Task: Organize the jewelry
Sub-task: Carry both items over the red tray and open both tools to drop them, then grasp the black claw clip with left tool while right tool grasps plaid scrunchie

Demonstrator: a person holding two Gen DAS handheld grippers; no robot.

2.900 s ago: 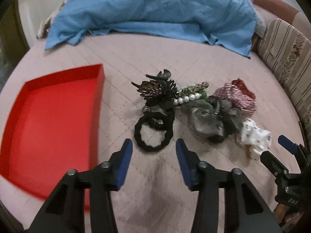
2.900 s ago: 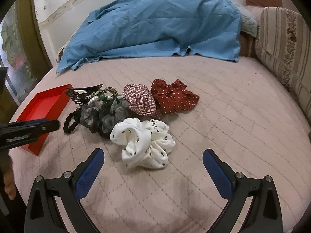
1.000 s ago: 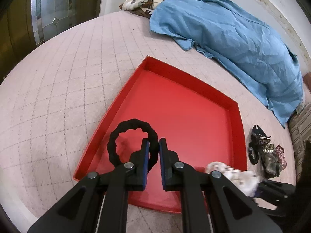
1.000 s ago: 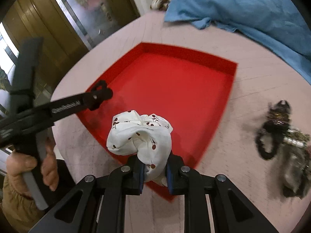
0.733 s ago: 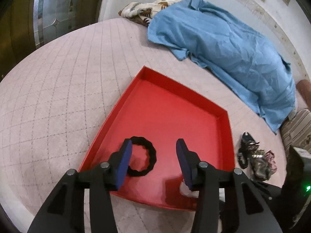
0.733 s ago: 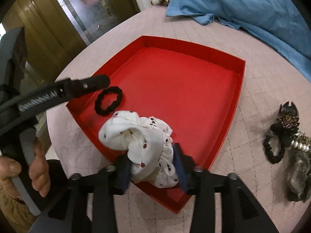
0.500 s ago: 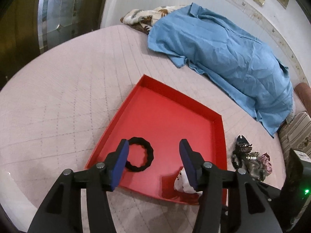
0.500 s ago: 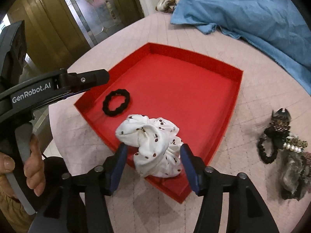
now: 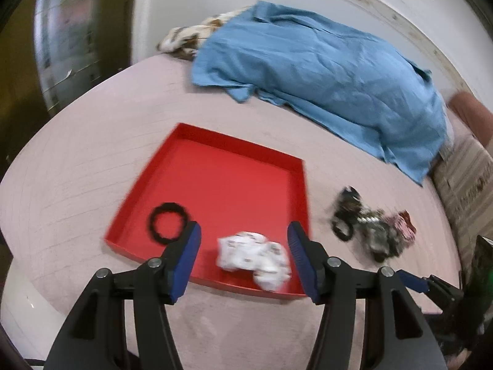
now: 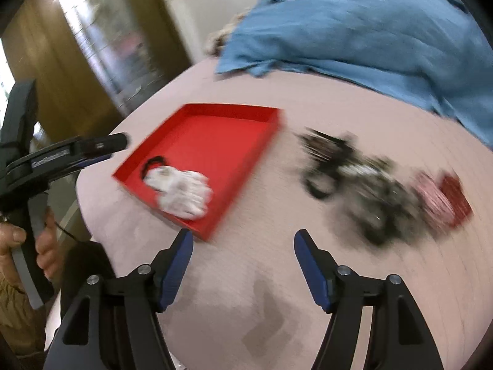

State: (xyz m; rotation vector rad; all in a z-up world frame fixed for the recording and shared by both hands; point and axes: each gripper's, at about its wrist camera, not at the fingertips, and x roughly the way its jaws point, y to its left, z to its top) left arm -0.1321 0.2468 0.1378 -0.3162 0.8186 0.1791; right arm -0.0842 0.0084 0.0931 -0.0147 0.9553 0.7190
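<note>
A red tray (image 9: 222, 185) lies on the pink quilted bed, and the right wrist view shows the tray (image 10: 215, 135) too. In it lie a black scrunchie (image 9: 168, 226) and a white dotted scrunchie (image 9: 254, 259). My left gripper (image 9: 244, 231) hovers above the tray's near edge, its jaws opening, and grips nothing; the white scrunchie rests below it. My right gripper (image 10: 243, 240) is over bare quilt right of the tray, its jaws opening with nothing between them. The white scrunchie (image 10: 180, 189) partly hides the black scrunchie (image 10: 152, 163).
A blurred pile of hair accessories (image 10: 369, 178) with a checked scrunchie (image 10: 434, 197) and a red scrunchie (image 10: 456, 197) lies right of the tray. A blue cloth (image 9: 323, 71) covers the far side. A striped cushion (image 9: 471, 178) bounds the right. A hand (image 10: 18, 240) holds the left gripper.
Both grippers opened and let go: the black and the white scrunchie now lie in the tray. Both have risen and drawn back, the right one swinging right toward the pile.
</note>
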